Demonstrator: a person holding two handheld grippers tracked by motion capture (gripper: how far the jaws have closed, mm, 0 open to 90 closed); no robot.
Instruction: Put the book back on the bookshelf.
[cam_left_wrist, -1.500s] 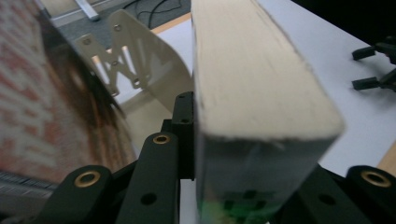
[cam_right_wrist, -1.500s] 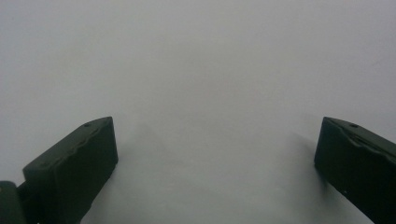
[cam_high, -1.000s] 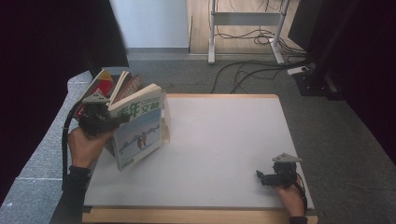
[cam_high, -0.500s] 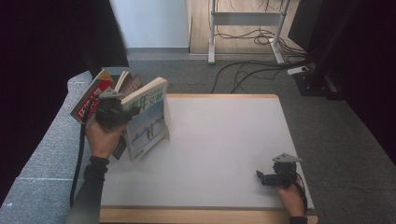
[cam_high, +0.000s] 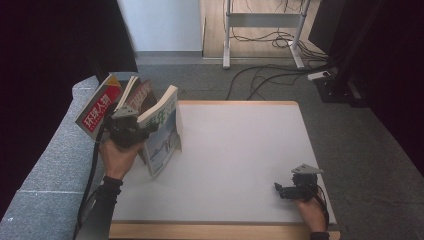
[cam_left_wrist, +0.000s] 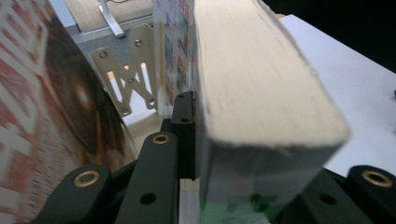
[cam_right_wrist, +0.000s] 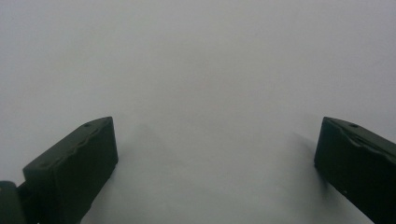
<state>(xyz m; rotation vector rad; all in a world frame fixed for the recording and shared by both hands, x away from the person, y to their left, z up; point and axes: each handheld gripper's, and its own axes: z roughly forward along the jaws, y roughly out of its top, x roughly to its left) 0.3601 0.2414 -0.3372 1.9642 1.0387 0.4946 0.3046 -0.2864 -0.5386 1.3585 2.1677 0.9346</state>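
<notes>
Held aloft over the desk's (cam_high: 235, 150) left edge: a thick paperback book (cam_high: 162, 131), clamped in the left gripper (cam_high: 125, 131), fingers (cam_left_wrist: 183, 126) closed on its lower part. Tilted, spine down toward the hand, top leaning toward the desk's far left corner. Pale blue and white cover with large green characters and small pictures; cream page block, rough at the fore-edge, blurred and close in the left gripper view (cam_left_wrist: 261, 88). One black finger pressed flat against the cover side, the other partly hidden under the book's near end.

Just beyond the desk's left edge, more books standing at a slant: a red-covered magazine (cam_high: 99, 111) with white characters, and a dark-covered book (cam_high: 140, 95) between it and the held paperback. Brown and red cover art close along the left of the left gripper view (cam_left_wrist: 60, 107); whether touching the gripper, not clear. Pale wooden bracket (cam_left_wrist: 126, 70) seen past the fingers.

Near the desk's right front corner: the right gripper (cam_high: 287, 191), resting low on the white surface in a hand (cam_high: 311, 212), fingers (cam_right_wrist: 74, 163) spread wide apart with bare desk between them. Well apart from the book.

Grey carpet and loose cables (cam_high: 260, 75) beyond the far edge.
</notes>
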